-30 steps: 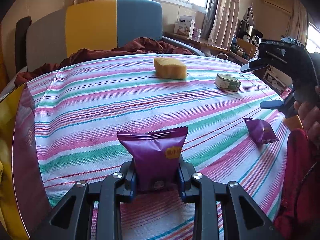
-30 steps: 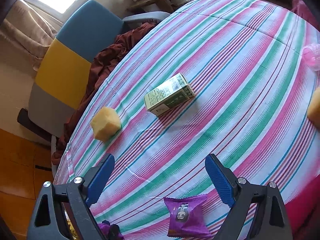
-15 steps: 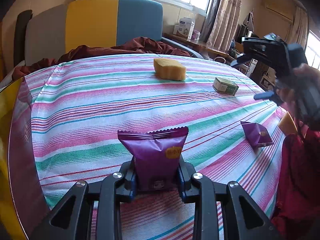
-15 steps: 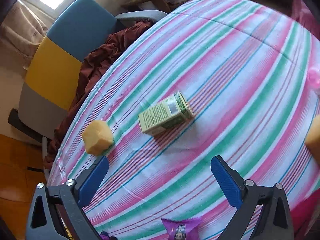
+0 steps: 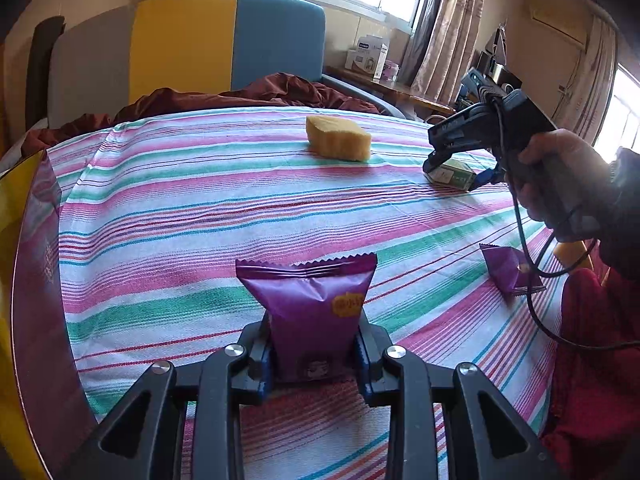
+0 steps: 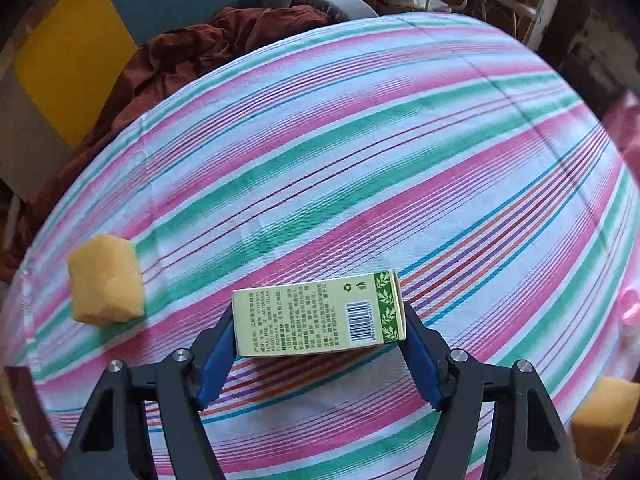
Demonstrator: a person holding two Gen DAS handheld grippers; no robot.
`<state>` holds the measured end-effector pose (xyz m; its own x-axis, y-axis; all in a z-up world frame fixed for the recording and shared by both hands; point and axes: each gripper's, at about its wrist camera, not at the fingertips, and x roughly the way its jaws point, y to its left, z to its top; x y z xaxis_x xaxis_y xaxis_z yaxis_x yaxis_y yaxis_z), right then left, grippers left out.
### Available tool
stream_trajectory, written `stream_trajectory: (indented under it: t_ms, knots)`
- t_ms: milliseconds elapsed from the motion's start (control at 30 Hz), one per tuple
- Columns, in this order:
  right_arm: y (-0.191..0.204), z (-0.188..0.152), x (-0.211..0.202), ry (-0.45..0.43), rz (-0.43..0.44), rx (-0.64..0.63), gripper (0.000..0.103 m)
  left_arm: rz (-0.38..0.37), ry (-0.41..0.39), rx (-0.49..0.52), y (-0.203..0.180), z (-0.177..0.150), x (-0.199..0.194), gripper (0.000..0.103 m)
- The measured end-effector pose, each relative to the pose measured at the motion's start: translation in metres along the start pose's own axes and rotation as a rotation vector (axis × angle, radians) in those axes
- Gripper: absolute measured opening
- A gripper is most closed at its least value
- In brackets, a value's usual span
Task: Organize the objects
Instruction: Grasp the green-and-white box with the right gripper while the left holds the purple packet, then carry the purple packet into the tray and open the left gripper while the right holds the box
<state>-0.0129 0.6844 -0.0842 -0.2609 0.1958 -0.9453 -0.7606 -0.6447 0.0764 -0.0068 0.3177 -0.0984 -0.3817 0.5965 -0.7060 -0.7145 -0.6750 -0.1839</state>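
Observation:
My left gripper (image 5: 312, 346) is shut on the lower end of a purple snack packet (image 5: 308, 300) and holds it upright above the striped tablecloth (image 5: 200, 208). A small green box (image 6: 316, 312) lies on the cloth with its barcode side up. Pointing steeply down over it, my right gripper (image 6: 316, 334) is closing, its blue pads against the box's two short ends. In the left wrist view that right gripper (image 5: 456, 174) is at the far right, in a person's hand, straddling the green box (image 5: 448, 172).
A yellow sponge (image 5: 338, 138) lies at the back of the table, left of the box (image 6: 104, 280). A second sponge (image 6: 604, 420) and another purple packet (image 5: 508, 272) lie near the right edge. A maroon and yellow container wall (image 5: 32, 280) stands at the left. A chair (image 5: 224, 40) with dark red cloth is behind.
The right gripper travelled across the table to the green box, came down over it and narrowed its jaws around it. The left gripper kept still with the purple packet.

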Motion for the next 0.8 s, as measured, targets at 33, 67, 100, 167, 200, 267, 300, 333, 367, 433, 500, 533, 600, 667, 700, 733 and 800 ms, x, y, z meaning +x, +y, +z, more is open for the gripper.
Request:
stream_trajectory:
  t_ms: [33,67,100,167,200,267,300,333,367,433,500,533,600,667,700,733,800]
  knots:
    - [0.004,-0.003,-0.004,-0.008,0.010,-0.022,0.074,0.001,0.000,0.002,0.000,0.000,0.000,0.031]
    - [0.009,-0.007,-0.011,-0.022,0.029,-0.041,0.074,0.003,-0.001,0.004,0.000,0.000,0.000,0.031]
    - [0.016,-0.012,-0.019,-0.041,0.045,-0.065,0.074,0.005,-0.001,0.005,0.000,0.000,0.000,0.031]
    - [0.032,-0.026,-0.030,-0.037,0.114,-0.113,0.074,0.004,-0.002,0.005,0.000,0.000,0.000,0.031]
    - [0.042,-0.035,-0.033,-0.018,0.150,-0.138,0.075,0.003,-0.002,0.005,0.000,0.000,0.000,0.031]
    - [0.064,-0.057,-0.038,0.004,0.192,-0.197,0.075,0.003,-0.003,0.004,0.000,0.000,0.000,0.031]
    - [0.077,-0.073,-0.038,0.017,0.210,-0.235,0.075,0.002,-0.003,0.003,0.000,0.000,0.000,0.031]
    - [0.084,-0.084,-0.039,0.023,0.215,-0.266,0.075,0.002,-0.003,0.004,0.000,0.000,0.000,0.031]
    - [0.092,-0.095,-0.040,0.021,0.204,-0.297,0.075,0.003,-0.003,0.004,0.000,0.000,0.000,0.031]
    - [0.102,-0.109,-0.041,0.007,0.164,-0.346,0.075,0.007,-0.004,0.008,-0.001,0.000,-0.001,0.031]
    - [0.109,-0.117,-0.043,-0.008,0.149,-0.379,0.075,0.013,-0.004,0.012,-0.002,-0.001,-0.001,0.031]
    - [0.109,-0.116,-0.042,-0.014,0.132,-0.386,0.075,0.015,-0.005,0.014,-0.003,-0.001,-0.002,0.031]
    - [0.105,-0.110,-0.033,-0.002,0.107,-0.369,0.075,0.020,-0.005,0.017,-0.004,-0.001,-0.002,0.031]
    - [0.105,-0.104,-0.022,0.026,0.097,-0.352,0.074,0.024,-0.005,0.020,-0.003,0.000,-0.002,0.031]
    - [0.105,-0.104,-0.023,0.018,0.091,-0.361,0.074,0.026,-0.005,0.022,-0.003,-0.001,-0.002,0.031]
    - [0.106,-0.104,-0.022,0.014,0.084,-0.372,0.074,0.029,-0.005,0.024,-0.004,-0.001,-0.002,0.031]
    - [0.108,-0.105,-0.021,0.009,0.071,-0.391,0.074,0.033,-0.005,0.027,-0.004,-0.001,-0.002,0.031]
